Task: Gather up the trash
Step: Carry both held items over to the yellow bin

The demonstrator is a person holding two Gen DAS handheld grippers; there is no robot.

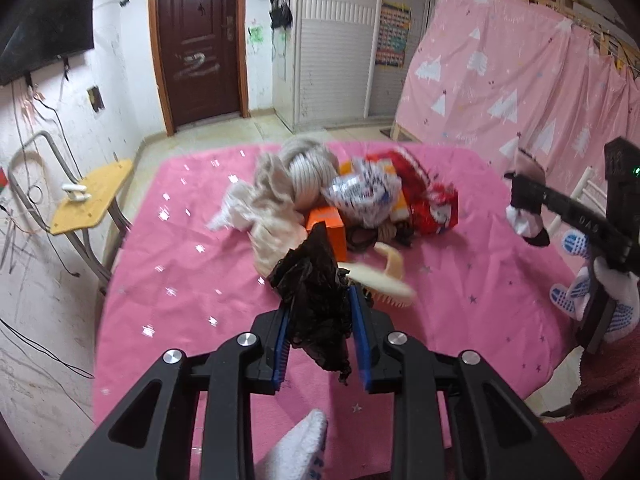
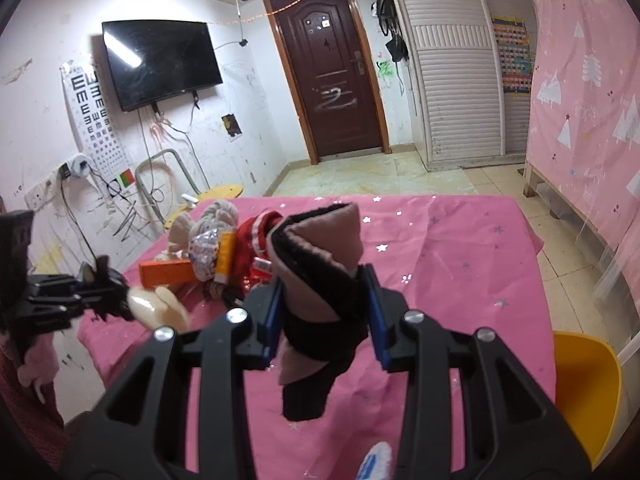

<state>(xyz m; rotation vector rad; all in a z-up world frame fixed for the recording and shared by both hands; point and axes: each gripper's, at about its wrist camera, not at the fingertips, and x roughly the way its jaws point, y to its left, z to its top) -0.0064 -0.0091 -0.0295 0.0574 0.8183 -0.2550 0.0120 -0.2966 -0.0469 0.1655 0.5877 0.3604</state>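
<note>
My left gripper (image 1: 318, 320) is shut on a crumpled black plastic bag (image 1: 316, 300) and holds it above the pink table (image 1: 192, 272). My right gripper (image 2: 324, 304) is shut on a pink and black sock (image 2: 320, 276), held above the table; it also shows at the right of the left wrist view (image 1: 528, 204). A pile lies mid-table: a red snack wrapper (image 1: 424, 196), a silver printed wrapper (image 1: 360, 192), an orange box (image 1: 330, 226), beige cloth (image 1: 268, 216), a rope ball (image 1: 308, 164) and a cream brush (image 1: 384, 280).
A yellow folding chair (image 1: 88, 200) stands left of the table. A yellow plastic chair (image 2: 584, 384) stands at the table's right. A pink curtain (image 1: 520, 80) hangs on the right. A brown door (image 1: 200, 40) and a wall TV (image 2: 160, 64) are at the back.
</note>
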